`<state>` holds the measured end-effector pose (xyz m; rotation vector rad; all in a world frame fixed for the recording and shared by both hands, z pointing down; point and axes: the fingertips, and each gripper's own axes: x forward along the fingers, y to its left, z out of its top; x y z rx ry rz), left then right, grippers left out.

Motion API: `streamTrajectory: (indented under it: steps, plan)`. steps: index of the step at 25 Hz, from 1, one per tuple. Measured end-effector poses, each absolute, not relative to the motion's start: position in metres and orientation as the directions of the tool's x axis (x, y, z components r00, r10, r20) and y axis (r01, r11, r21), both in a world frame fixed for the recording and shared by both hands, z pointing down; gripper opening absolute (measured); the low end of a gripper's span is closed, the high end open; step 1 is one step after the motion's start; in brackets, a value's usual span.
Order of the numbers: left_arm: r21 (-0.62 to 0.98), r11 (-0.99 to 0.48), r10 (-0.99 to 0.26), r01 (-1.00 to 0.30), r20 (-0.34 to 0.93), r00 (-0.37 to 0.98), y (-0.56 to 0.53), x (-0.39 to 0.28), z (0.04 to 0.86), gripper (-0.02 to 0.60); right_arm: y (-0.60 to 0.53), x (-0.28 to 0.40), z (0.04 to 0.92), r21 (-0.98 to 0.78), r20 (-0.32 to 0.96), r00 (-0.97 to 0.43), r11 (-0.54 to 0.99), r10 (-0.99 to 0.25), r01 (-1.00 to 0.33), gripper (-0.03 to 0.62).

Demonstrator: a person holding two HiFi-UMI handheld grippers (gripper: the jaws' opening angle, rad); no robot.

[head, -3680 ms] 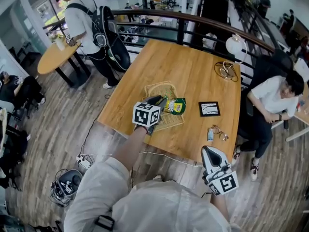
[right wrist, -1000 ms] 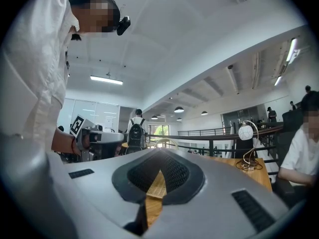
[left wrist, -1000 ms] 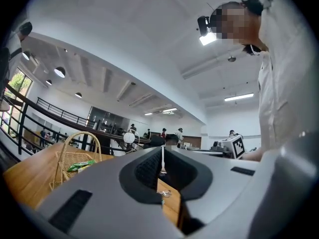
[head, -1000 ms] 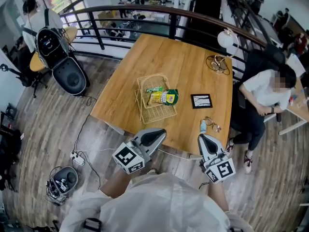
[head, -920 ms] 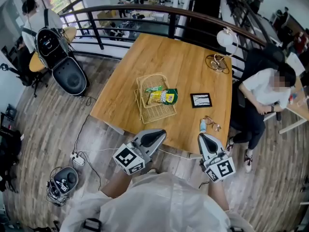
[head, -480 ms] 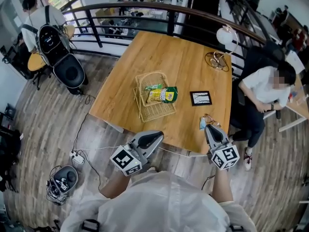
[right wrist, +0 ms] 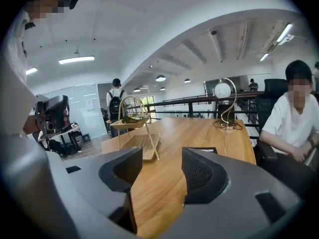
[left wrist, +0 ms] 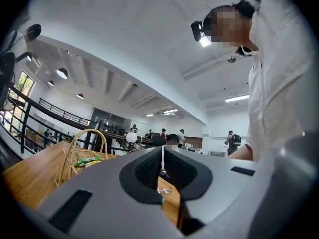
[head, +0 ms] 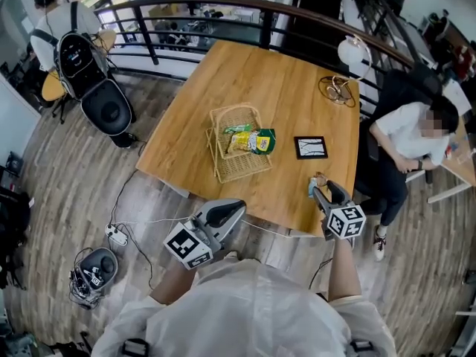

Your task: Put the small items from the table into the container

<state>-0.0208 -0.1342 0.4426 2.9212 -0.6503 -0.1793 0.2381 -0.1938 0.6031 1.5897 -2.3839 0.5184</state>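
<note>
Small items and basket on the wooden table (head: 260, 80).
A small blue item (head: 312, 190) lies at the near right edge, just left of the right gripper (head: 324, 194), whose jaws are opening over bare wood. The wicker basket (head: 238, 168) stands mid-table, holding a snack packet (head: 253, 141). The left gripper (head: 227, 212) is closed and empty.

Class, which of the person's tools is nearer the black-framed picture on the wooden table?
Right. The right tool, jaws opening with nothing between, is just short of the black-framed picture; the left tool sits farther off, at the near edge of the wooden table.
</note>
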Motion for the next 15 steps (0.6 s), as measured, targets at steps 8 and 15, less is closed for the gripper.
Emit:
streamTrajectory:
  steps: [8, 15]
  plan:
    - [0.163, -0.894, -0.433, -0.417, -0.079, 0.898, -0.134, -0.029, 0.442, 0.014, -0.214, 0.257, 0.679, -0.169, 0.573, -0.293, 0.239, -0.766, -0.956, 0.31]
    - [0.159, -0.886, -0.45, -0.435, -0.072, 0.89, -0.139, -0.034, 0.439, 0.014, -0.228, 0.268, 0.738, -0.103, 0.716, -0.182, 0.156, -0.674, -0.982, 0.308]
